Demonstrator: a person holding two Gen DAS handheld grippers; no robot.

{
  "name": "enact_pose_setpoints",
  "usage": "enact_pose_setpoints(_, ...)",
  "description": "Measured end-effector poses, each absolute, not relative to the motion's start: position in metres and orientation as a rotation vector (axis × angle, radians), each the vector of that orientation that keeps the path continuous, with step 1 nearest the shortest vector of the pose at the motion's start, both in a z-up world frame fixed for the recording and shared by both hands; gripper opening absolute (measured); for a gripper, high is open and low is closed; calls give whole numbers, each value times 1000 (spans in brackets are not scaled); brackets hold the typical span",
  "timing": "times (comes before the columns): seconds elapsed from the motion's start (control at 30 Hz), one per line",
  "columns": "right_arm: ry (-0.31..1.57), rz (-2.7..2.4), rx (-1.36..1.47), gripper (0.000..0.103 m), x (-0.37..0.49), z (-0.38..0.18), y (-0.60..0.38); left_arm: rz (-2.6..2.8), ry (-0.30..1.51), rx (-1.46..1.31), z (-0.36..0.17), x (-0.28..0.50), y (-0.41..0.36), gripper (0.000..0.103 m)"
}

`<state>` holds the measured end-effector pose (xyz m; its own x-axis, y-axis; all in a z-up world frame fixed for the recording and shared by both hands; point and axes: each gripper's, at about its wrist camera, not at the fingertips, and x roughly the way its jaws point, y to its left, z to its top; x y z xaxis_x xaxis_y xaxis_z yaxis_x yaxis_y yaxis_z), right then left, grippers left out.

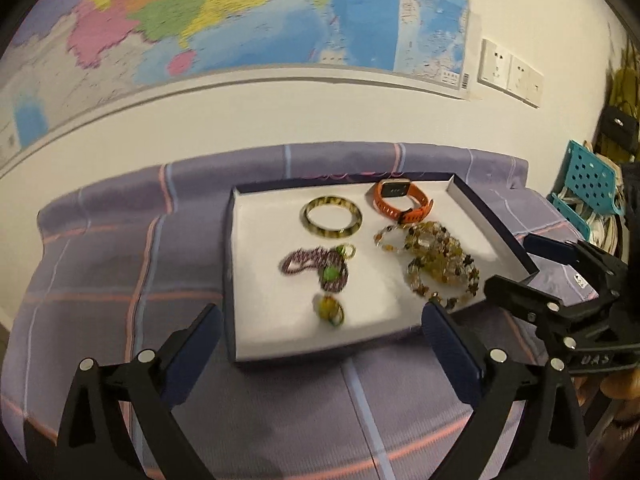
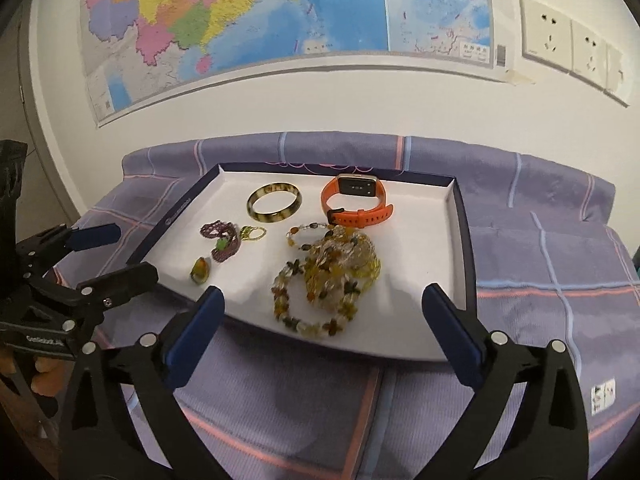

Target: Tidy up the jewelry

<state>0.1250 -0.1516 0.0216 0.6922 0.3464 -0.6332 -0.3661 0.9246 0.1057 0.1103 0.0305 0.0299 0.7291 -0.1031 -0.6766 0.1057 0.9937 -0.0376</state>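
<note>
Over the near edge of the tray (image 1: 496, 216), both grippers are tilted down toward it, jaws spread wide, nothing between the pads.

Left gripper (image 1: 320, 332): fingers straddle the tray's near-left part; left pad over the cloth (image 1: 100, 272) outside the tray wall, right pad over the near rim. Right gripper (image 2: 322, 312): both pads sit at the near rim, bracketing the bead pile. Each gripper shows in the other's view, side by side, apart, not touching. A bit of a hand (image 2: 44, 376) shows under the left gripper's body in the right wrist view.

Ahead of the jaws, all inside the tray:
- amber pendant (image 1: 329, 310), closest to the left gripper, blurred
- purple bead string (image 1: 316, 262) with a green piece, just beyond the pendant
- small yellow-green ring (image 2: 253, 233), touching that string
- yellow/brown bead necklaces (image 2: 328, 276), heaped, directly ahead of the right gripper
- tortoiseshell bangle (image 1: 332, 217), farther back, lying flat
- orange watch (image 2: 356, 196), far side, standing on its strap

Nothing lies between the jaws and the jewelry except the low tray wall. Behind: a wall map (image 2: 280, 12) and wall sockets (image 2: 568, 40). A teal perforated rack (image 1: 588, 184) is off to the right.
</note>
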Motion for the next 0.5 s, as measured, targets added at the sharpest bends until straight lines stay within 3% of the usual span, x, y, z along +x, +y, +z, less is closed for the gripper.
enact_pose_setpoints(0.5,715,360,-53,97,78,6,-148,-19,754,-4,21,74,28,96)
